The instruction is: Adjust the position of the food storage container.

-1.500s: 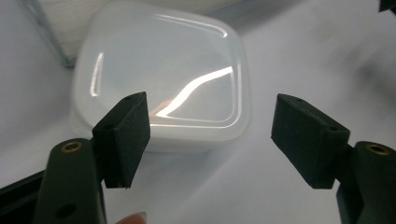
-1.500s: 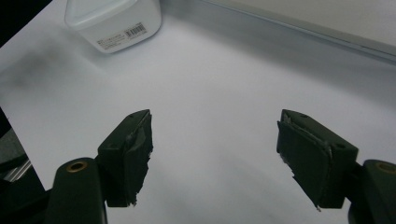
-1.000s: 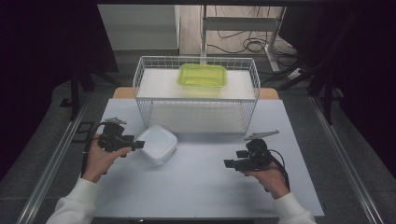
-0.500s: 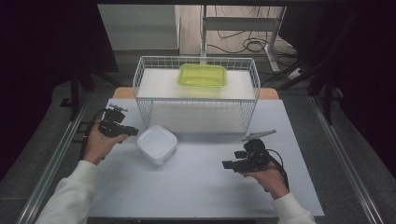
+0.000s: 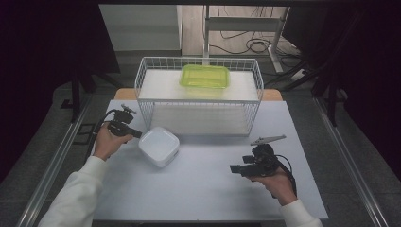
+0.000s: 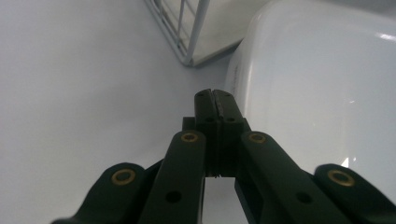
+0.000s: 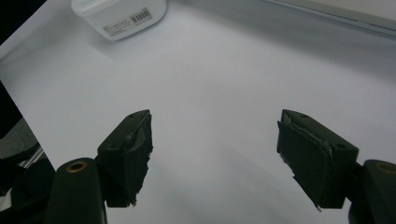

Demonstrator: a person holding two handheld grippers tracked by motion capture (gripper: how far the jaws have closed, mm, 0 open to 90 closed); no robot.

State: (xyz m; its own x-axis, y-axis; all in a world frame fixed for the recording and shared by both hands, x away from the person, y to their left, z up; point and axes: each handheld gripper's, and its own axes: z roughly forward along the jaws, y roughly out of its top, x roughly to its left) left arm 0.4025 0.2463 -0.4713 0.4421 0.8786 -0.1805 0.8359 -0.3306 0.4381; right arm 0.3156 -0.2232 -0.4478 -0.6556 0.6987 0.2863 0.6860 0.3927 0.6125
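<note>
White table, 2 grippers, 1 white container between them.
We see the left gripper (image 5: pixel 137 135) with its jaws pressed together on nothing, its tip just beside the white container (image 5: pixel 159 146), which lies upside down on the table (image 5: pixel 213 189) in front of the wire basket (image 5: pixel 142 90); a green lidded box (image 5: pixel 204 76) sits inside that basket; the right gripper (image 5: pixel 233 169) rests low at the table's right, jaws spread wide, pointing toward the container, well apart from it.

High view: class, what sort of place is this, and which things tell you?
Probably a lab or recording workspace: a white table with handheld grippers, floor cables, and dark screens around it.
</note>
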